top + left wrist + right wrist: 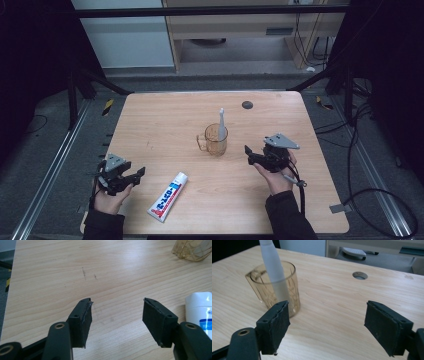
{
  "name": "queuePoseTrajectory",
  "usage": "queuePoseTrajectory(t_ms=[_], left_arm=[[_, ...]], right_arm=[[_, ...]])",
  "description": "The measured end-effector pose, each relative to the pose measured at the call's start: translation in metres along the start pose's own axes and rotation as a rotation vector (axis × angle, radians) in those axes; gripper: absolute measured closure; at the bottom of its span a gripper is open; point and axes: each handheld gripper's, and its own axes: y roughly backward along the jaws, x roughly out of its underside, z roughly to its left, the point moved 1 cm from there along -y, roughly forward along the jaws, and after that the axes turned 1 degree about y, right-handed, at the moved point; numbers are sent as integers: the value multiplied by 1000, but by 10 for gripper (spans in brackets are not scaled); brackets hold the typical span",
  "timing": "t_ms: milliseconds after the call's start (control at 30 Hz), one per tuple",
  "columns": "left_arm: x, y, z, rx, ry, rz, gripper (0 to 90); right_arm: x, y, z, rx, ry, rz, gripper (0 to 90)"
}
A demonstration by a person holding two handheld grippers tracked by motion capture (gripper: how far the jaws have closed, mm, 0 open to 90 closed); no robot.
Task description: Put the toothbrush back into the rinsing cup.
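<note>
Near edge, left: left gripper (131, 176) held in the person's left hand (111, 199), low over the wooden table (165, 120). Jaws stand wide apart with nothing between them; in the left gripper view bare wood shows in the gap (117, 312).

Just right of that gripper, near edge: toothpaste tube (168, 196), white with blue and red print, lying flat, cap end pointing far and right. Apart from the left gripper, not touching it. In the left gripper view the tube's white cap end (200, 305) sits just outside the right-hand jaw.

Near right: right gripper (254, 154) in the person's right hand (275, 177), grey three-cornered plate on top, cable trailing toward the near right. Jaws spread wide, holding nothing; table surface visible between them in the right gripper view (327, 325).

Centre of table, farther in: amber transparent mug (215, 140) with handle on its left, upright. A white electric toothbrush (221, 125) stands in it, leaning slightly, head end up. Mug lies to the left of the right gripper, near but not in contact. In the right gripper view the mug (287, 287) is beyond the left-hand jaw, outside the gap, with the toothbrush handle (273, 267) rising from it.

Far side: round cable hole (247, 105) in the tabletop, well apart from both grippers
</note>
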Motion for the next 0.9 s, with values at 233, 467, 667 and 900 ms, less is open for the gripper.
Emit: queuePoseTrajectory(t_ms=[233, 467, 667, 900], left_arm=[[-1, 0, -10, 44, -35, 38, 478], [2, 0, -20, 78, -86, 120, 680], [10, 0, -36, 141, -141, 220, 802], [24, 2, -45, 191, -167, 292, 872]], right_arm=[[14, 10, -15, 19, 28, 44, 199], [28, 21, -29, 39, 35, 80, 209], [41, 26, -33, 51, 41, 113, 234], [47, 26, -34, 64, 36, 132, 242]])
